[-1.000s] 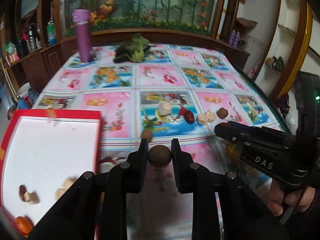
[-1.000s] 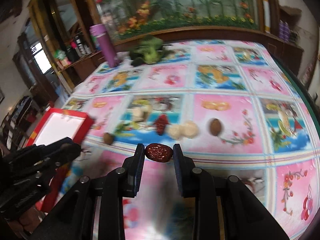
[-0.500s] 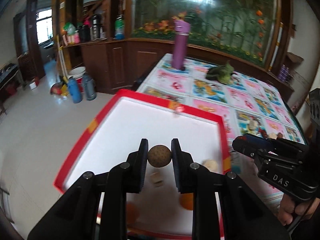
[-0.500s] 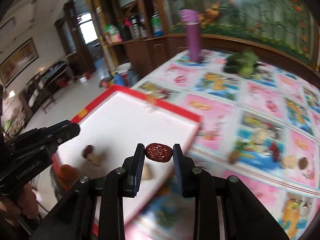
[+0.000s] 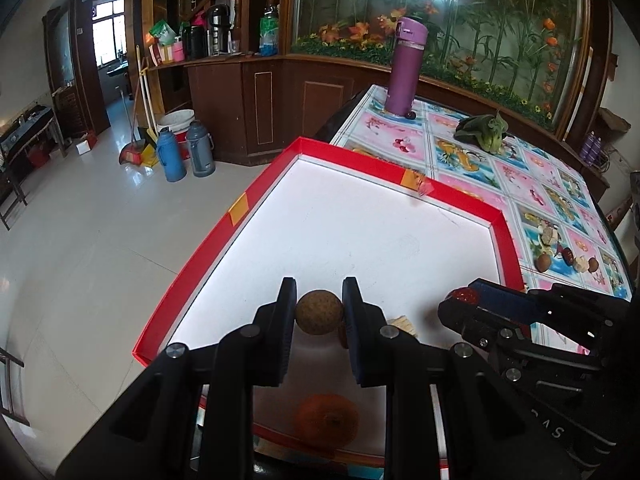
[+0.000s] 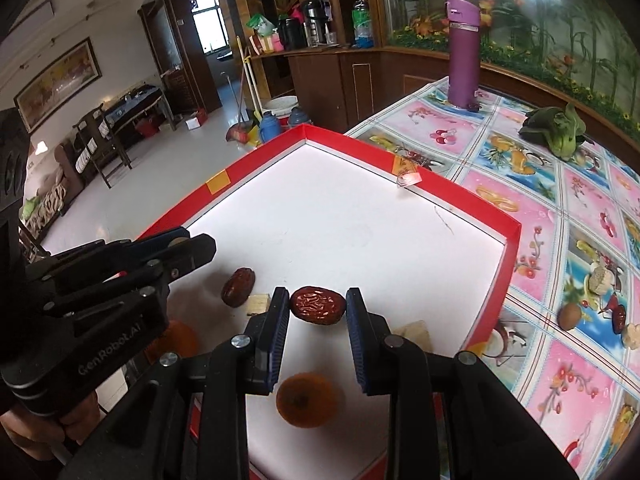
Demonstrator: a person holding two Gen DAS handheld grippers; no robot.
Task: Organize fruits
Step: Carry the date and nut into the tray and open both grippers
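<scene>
Left claw [image 5: 319,312] grasps round, rough brown longan [image 5: 319,312]; right claw [image 6: 317,305] grasps wrinkled oval red date [image 6: 317,305], long axis crosswise, both above red-rimmed white tray [image 6: 440,190] near its front edge.

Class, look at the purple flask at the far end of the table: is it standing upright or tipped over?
Upright. The purple flask stands on its base on the patterned tablecloth, cap at the top, in both wrist views.

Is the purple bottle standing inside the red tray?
No, the purple bottle stands upright on the patterned tablecloth well beyond the red tray, whose white floor holds only fruit pieces.
</scene>
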